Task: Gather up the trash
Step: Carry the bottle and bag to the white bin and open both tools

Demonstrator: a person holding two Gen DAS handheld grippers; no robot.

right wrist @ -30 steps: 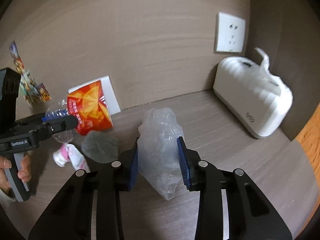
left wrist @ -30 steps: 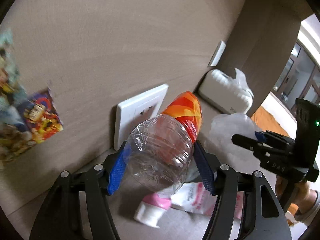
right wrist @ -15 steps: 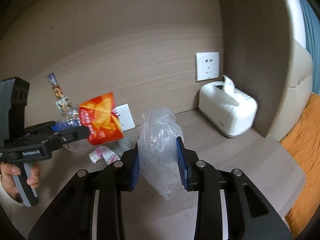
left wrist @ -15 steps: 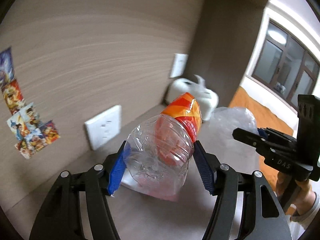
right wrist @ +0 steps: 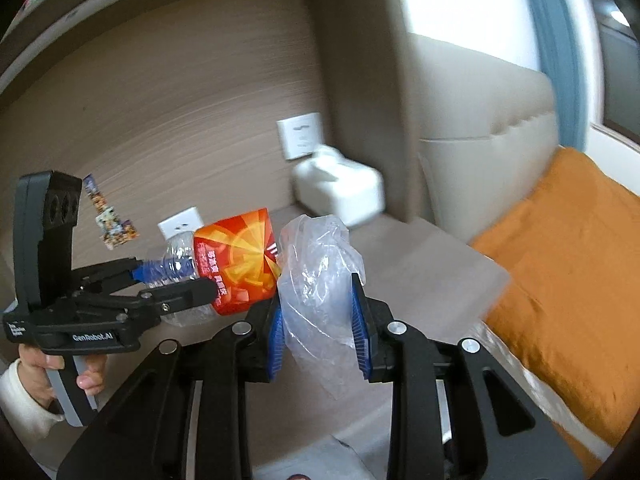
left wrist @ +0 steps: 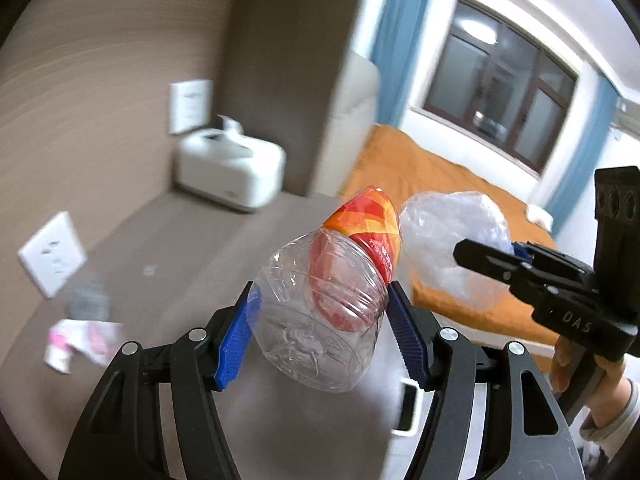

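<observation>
My left gripper [left wrist: 322, 330] is shut on a clear plastic bottle [left wrist: 320, 316] with an orange and red label, held in the air above the brown table [left wrist: 180, 248]. The bottle also shows in the right wrist view [right wrist: 232, 264]. My right gripper [right wrist: 319, 330] is shut on a crumpled clear plastic bag [right wrist: 320, 280], held up just right of the bottle; the bag also shows in the left wrist view [left wrist: 452, 248]. A pink and white wrapper [left wrist: 80, 340] and a small clear scrap [left wrist: 86, 300] lie on the table at the left.
A white tissue box [left wrist: 230, 168] stands at the table's back corner under a wall socket [left wrist: 190, 104]. Another socket [left wrist: 52, 256] is low on the wall. An orange bed [right wrist: 560, 280] lies to the right. Stickers [right wrist: 112, 220] are on the wall.
Both grippers have lifted and pulled back from the table with the bottle and the bag, swinging right toward the bed. The wrapper stays on the table.
</observation>
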